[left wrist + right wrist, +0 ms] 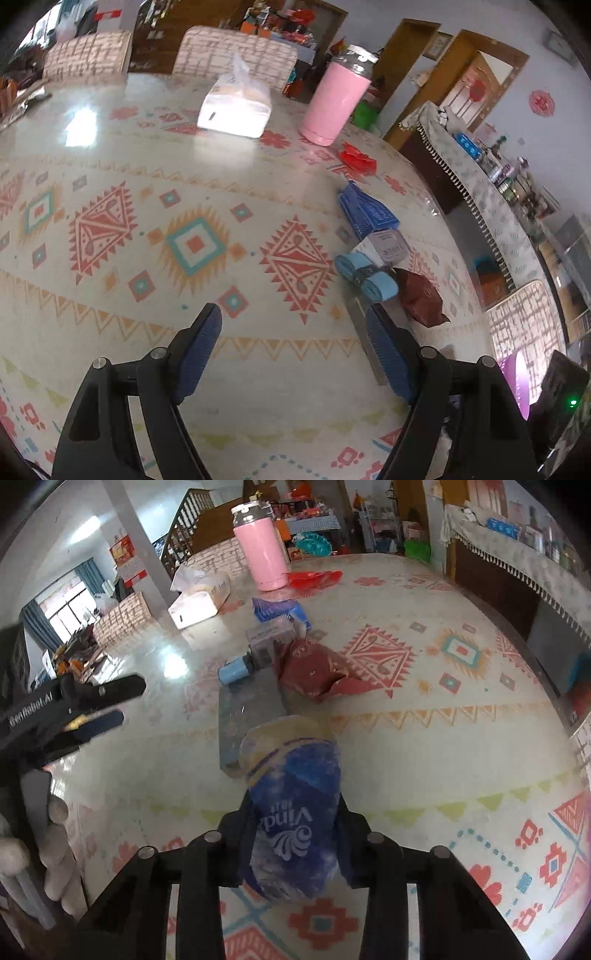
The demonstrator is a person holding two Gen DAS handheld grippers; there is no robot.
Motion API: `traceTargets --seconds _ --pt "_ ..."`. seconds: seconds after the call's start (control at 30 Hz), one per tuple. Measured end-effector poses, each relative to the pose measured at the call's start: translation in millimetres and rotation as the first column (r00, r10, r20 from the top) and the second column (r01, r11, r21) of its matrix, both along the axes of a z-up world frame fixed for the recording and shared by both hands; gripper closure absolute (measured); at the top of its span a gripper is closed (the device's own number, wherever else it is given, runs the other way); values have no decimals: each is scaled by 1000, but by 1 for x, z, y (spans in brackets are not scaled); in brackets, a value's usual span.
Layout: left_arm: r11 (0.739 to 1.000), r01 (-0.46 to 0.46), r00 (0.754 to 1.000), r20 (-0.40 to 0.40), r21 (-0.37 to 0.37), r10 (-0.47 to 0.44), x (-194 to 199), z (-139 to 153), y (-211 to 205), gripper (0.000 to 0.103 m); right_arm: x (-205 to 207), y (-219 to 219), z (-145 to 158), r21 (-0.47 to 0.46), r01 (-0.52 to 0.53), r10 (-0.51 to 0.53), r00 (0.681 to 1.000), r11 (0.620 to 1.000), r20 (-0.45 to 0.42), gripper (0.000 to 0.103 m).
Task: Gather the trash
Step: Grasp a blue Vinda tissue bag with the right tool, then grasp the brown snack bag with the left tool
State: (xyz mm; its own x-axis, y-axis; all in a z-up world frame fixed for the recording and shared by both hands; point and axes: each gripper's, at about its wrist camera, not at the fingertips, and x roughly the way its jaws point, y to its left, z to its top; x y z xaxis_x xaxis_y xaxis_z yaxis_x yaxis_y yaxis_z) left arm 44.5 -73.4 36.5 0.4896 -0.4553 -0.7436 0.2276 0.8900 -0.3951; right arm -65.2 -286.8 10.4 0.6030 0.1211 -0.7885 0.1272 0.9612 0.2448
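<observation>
My right gripper [293, 808] is shut on a blue Vinda tissue pack [293, 812] and holds it above the patterned table [424, 738]. My left gripper [293, 343] is open and empty over the table; it also shows in the right wrist view [110, 705]. Trash lies in a row on the table: a red wrapper [357, 157], a blue wrapper [367, 212], a grey packet [388, 245], a light-blue packet [365, 275] and a dark-red bag [421, 299]. The dark-red bag [317, 666] lies just beyond the held pack.
A pink tumbler [336, 99] and a white tissue box [236, 107] stand at the far side of the table. A grey flat strip [247, 716] lies near the trash. Chairs [236, 51] ring the table; a sideboard [491, 192] stands to the right.
</observation>
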Motion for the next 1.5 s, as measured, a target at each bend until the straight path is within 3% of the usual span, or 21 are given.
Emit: traceTargets --seconds 0.17,0.3,0.37,0.47,0.53,0.57,0.67,0.7,0.73,0.9,1.2,1.33,1.4,1.5 --pt "1000 -4 1000 -24 -27 3 2 -3 3 24 3 -15 28 -45 68 -65 996 997 58 64" --pt "999 -6 999 -36 -37 5 4 -4 4 24 37 -31 42 -126 123 -115 991 984 65 64" --pt "999 -6 999 -42 -39 5 6 -5 5 24 68 -39 36 -195 147 -144 989 970 34 64" --pt "999 -12 998 -61 -41 10 9 -8 8 24 104 -45 18 -227 161 -171 985 961 -25 64" --pt "999 -16 998 -69 -45 13 11 -8 11 24 112 -40 12 -224 142 -157 986 964 -49 64" --pt "999 -19 997 -74 -46 16 11 -9 12 24 112 -31 11 -174 99 -111 992 980 -62 64" --pt "999 -15 995 -102 -50 10 12 -12 14 24 100 0 7 53 -87 91 992 995 -92 65" --pt "999 -13 994 -107 -44 8 12 -13 13 24 93 12 9 81 -139 146 986 987 -83 65" --pt "999 -11 994 -112 -32 7 12 -14 12 24 85 20 12 53 -153 156 985 987 -71 65" --pt "1000 -4 993 -121 -8 3 10 -18 7 24 52 6 20 -28 -60 59 998 998 -17 65" --pt "996 81 994 -73 19 -80 11 -25 -19 23 -5 -22 11 115 28 -33 999 993 43 64" --pt "987 137 990 -27 85 -135 3 -25 -39 21 -20 -18 9 139 14 -21 999 990 50 64" --pt "977 168 986 -11 134 -168 -4 -25 -47 46 -29 -19 11 147 15 -24 998 989 60 64" --pt "966 189 980 27 174 -197 -16 -18 -56 57 -44 -26 15 160 31 -43 997 987 70 64"
